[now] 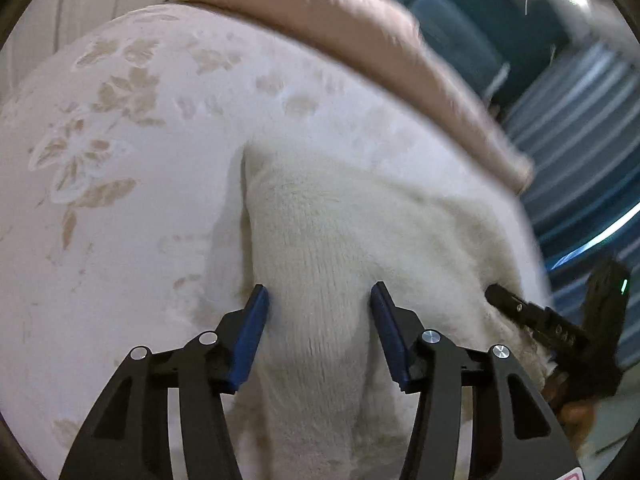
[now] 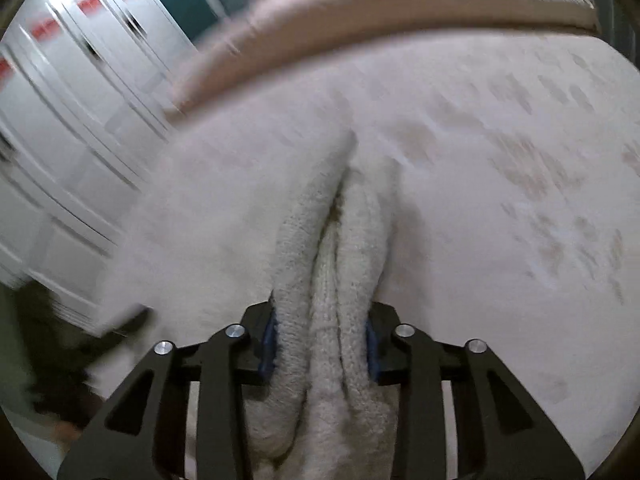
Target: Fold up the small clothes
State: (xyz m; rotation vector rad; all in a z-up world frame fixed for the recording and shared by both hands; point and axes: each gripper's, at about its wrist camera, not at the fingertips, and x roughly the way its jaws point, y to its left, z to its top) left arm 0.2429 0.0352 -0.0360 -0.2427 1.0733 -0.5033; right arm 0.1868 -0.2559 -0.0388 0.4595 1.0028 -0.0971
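Observation:
A cream knitted garment (image 1: 340,224) lies on a white bedspread with a beige flower pattern (image 1: 120,120). My left gripper (image 1: 318,300) has its blue pads apart, with a raised fold of the garment between them. The right gripper shows at the right edge of the left wrist view (image 1: 520,308), at the garment's side. In the right wrist view my right gripper (image 2: 320,320) is closed on a thick bunch of folded knit layers (image 2: 324,260) that fills the gap between its pads. The garment's lower part is hidden under the grippers.
A pinkish-beige blanket or cushion edge (image 1: 360,40) runs along the far side of the bed. Beyond it are a teal wall (image 1: 460,12) and striped blue fabric (image 1: 580,140). White cabinet doors (image 2: 80,120) stand to the left in the right wrist view. Both views are motion-blurred.

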